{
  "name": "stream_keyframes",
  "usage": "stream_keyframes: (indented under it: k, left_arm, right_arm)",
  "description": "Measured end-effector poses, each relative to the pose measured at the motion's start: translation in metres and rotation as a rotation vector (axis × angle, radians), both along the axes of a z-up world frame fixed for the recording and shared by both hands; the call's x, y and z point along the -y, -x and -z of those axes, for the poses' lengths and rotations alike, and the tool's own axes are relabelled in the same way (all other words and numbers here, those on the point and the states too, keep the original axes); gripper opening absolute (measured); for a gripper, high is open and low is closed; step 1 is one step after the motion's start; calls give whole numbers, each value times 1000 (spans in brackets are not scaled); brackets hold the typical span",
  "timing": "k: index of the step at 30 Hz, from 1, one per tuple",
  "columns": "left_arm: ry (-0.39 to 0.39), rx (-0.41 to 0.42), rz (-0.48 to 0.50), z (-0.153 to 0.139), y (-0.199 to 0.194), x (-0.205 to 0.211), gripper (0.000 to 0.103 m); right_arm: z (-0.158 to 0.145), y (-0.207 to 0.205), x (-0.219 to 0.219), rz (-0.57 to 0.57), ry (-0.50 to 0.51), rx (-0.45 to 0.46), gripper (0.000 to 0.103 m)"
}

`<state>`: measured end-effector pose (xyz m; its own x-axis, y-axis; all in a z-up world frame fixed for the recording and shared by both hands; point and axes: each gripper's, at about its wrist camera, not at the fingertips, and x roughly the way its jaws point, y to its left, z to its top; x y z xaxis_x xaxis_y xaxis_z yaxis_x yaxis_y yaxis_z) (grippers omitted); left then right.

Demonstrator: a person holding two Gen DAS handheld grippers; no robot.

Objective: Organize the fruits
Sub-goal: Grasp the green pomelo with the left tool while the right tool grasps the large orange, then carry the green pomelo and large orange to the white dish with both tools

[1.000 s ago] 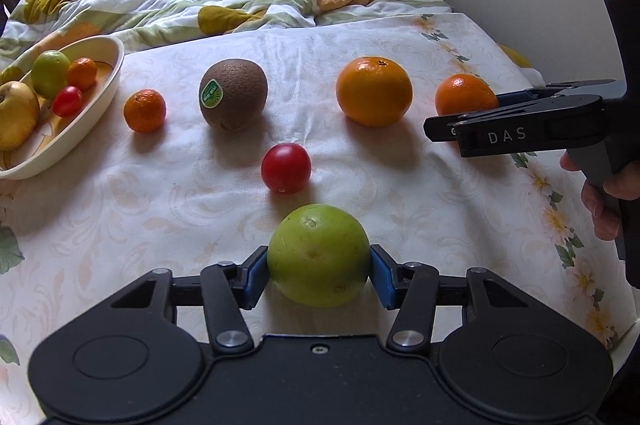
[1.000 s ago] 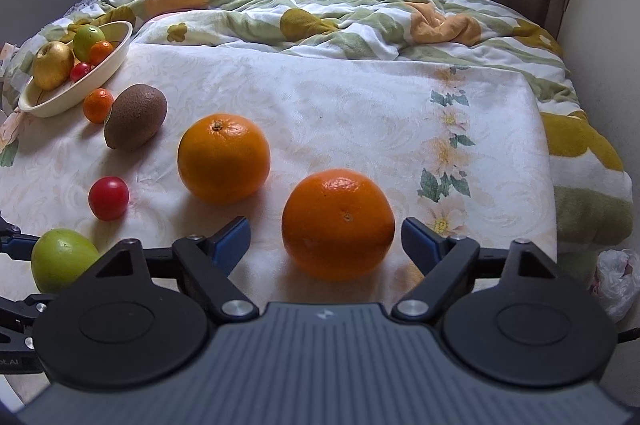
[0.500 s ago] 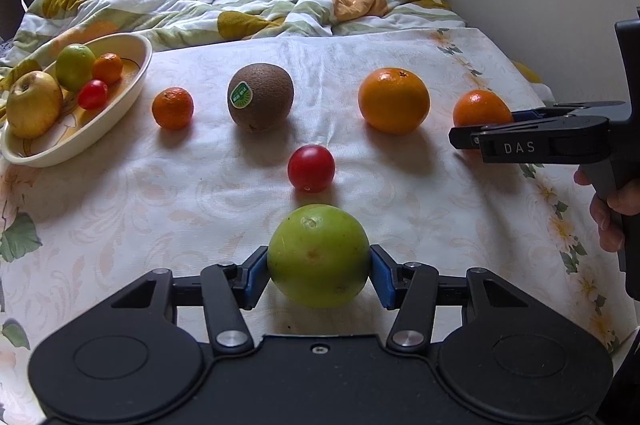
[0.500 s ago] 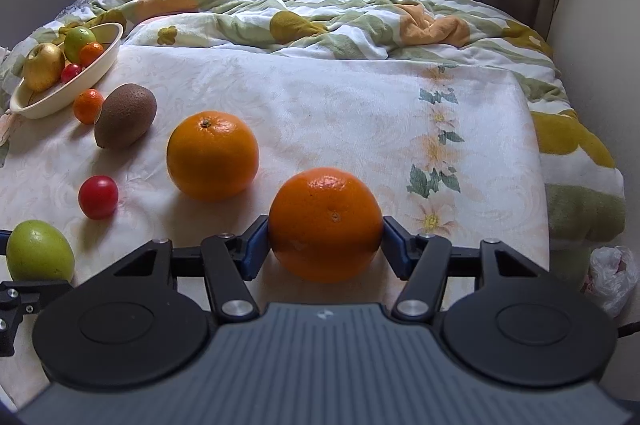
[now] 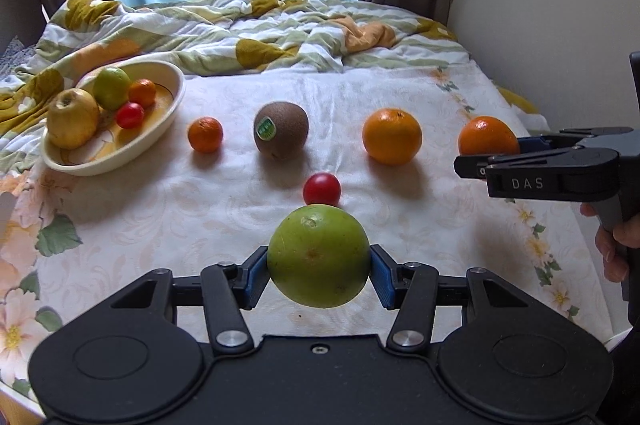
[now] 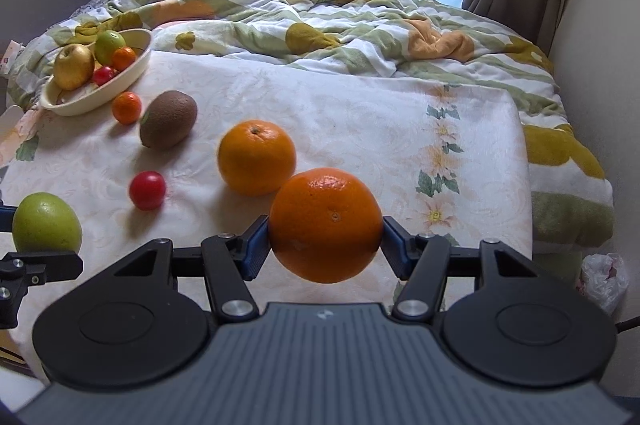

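Note:
My left gripper (image 5: 319, 275) is shut on a green apple (image 5: 319, 255) and holds it above the cloth. My right gripper (image 6: 325, 245) is shut on an orange (image 6: 325, 224), also lifted; it shows at the right of the left wrist view (image 5: 487, 136). On the white cloth lie a second orange (image 5: 392, 141), a kiwi (image 5: 281, 130), a red tomato (image 5: 322, 188) and a small mandarin (image 5: 205, 134). A cream bowl (image 5: 160, 129) at the far left holds a yellow apple, a green fruit, a mandarin and a tomato.
A rumpled quilt (image 5: 256, 29) lies behind the cloth, with curtains and a window beyond. A wall runs along the right. A white plastic bag (image 6: 604, 279) lies low at the right of the bed.
The right gripper closed on the orange and lifted it. The left gripper rose with the green apple; both views now sit higher above the cloth.

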<state>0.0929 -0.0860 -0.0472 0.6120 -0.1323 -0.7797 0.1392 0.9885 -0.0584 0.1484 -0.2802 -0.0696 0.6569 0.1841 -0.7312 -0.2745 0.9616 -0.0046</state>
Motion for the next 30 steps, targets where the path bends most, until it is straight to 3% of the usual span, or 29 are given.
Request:
stream_keyframes:
  k: [16,30]
  left_arm:
    - [14,106,-97,-53,5,-77,57]
    - [-12,80,-44,-41,-53,-174,57]
  right_arm:
    - [-73,21,-71,-109,-29,43,74]
    - [-78,-18,-177,-78,-40,24,74]
